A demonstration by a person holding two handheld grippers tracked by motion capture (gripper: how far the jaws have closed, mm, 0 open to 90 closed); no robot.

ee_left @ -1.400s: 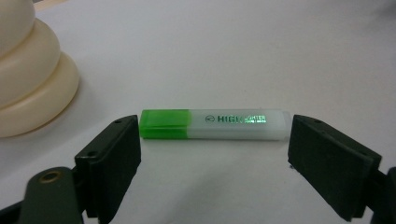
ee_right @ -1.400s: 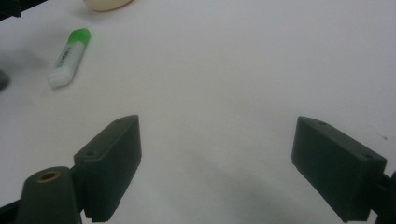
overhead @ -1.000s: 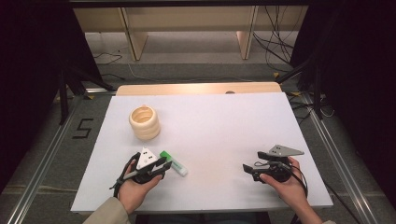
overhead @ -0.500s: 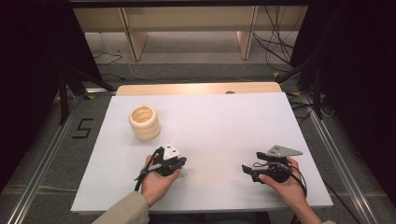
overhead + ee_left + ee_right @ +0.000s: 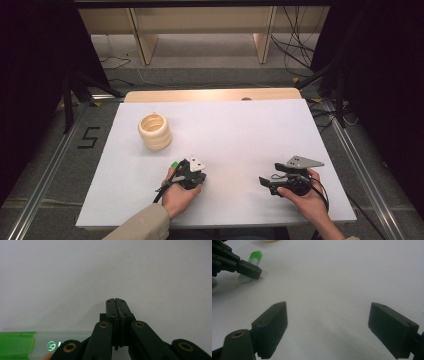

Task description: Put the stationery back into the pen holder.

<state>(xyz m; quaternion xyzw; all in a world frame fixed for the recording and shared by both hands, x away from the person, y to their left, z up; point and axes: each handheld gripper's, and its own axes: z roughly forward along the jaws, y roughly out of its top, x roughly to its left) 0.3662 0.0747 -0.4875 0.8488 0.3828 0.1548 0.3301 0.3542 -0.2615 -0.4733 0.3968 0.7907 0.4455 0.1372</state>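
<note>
Tube [image 5: 37, 342], clear with green cap: flat on white sheet [image 5: 240, 125], crosswise under left gripper [image 5: 192, 172], not between its jaws. Left jaws fully closed, empty. Right gripper [image 5: 267, 182]: jaws wide apart, empty, near sheet's front right. Ring stack [image 5: 155, 131]: back left, well apart. Bare sheet across centre and far side.
</note>
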